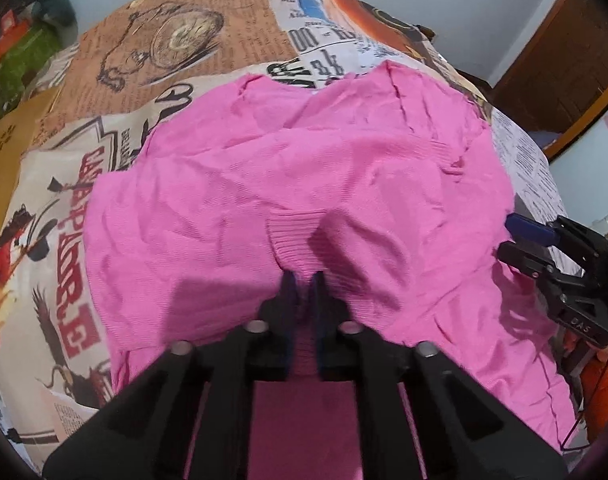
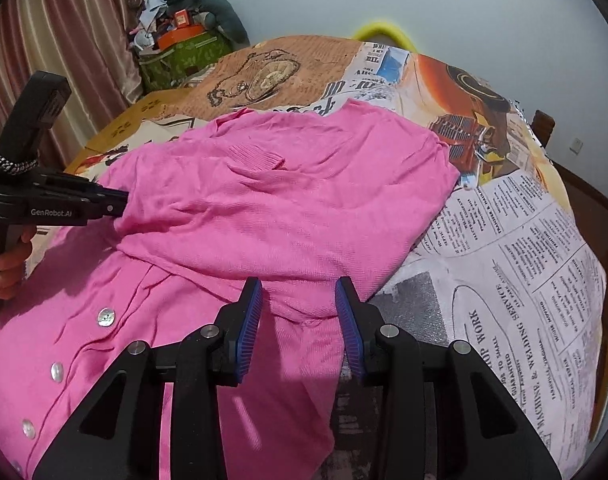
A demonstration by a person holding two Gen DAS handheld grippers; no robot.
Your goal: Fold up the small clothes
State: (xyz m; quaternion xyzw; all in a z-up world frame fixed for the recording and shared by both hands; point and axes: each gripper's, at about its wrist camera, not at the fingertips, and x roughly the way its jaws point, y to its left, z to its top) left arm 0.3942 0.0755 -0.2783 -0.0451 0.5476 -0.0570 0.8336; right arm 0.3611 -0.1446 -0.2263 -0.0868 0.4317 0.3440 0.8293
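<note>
Nearest the left wrist camera, the left gripper (image 1: 302, 280) is pressed together on a ribbed fold of the pink cardigan (image 1: 288, 184), pinching the knit between its pads. In the right wrist view the right gripper (image 2: 300, 300) stands spread, with a lower edge of the folded-over cloth lying between its blue pads (image 2: 251, 328); whether they touch it is hard to tell. The cardigan lies across the table's newspaper-print cloth (image 2: 515, 272), its upper part doubled over, a row of pearly buttons (image 2: 106, 317) showing on the lower left. Bare printed cloth lies open beyond the garment's far edge and to its right. The near hem is hidden under the grippers. A hand (image 2: 8, 268) on the left gripper's handle is cut off at the frame's edge.
</note>
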